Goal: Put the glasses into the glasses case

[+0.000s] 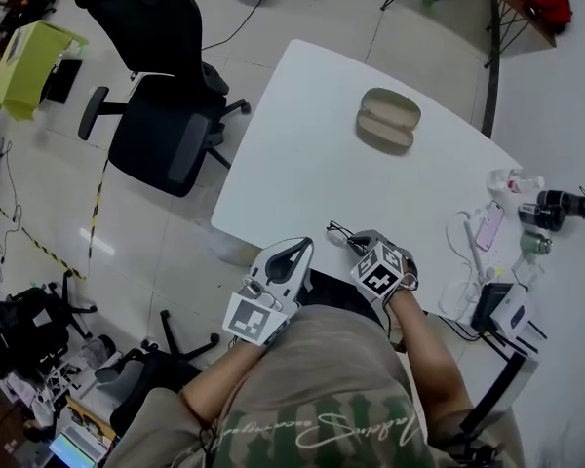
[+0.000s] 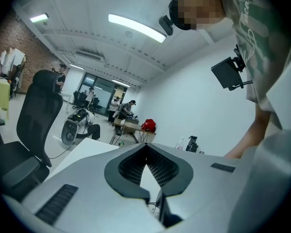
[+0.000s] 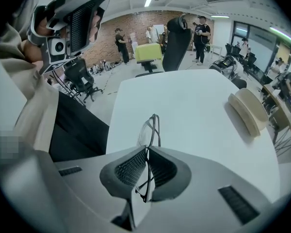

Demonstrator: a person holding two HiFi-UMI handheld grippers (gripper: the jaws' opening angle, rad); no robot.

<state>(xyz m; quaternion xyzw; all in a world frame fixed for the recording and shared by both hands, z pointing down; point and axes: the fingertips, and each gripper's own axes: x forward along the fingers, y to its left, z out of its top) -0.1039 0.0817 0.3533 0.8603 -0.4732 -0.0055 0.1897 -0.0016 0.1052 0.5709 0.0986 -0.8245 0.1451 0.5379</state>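
Half-seen glasses

From the head view my right gripper (image 1: 359,245) covers most of the glasses (image 1: 336,232), leaving only a bit of frame showing. Along my own jaws, the pads (image 3: 131,168) hide the frame's middle. The small things (image 1: 551,206) at the table's (image 1: 302,154) right edge are too small to tell.

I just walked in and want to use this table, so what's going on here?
A person holds a two-jaw gripper in each hand at the white table. The right gripper is shut on a pair of thin-framed glasses by the table's near edge. The left gripper is shut on nothing. The beige glasses case lies open farther across the table, and the glasses are not in it yet.
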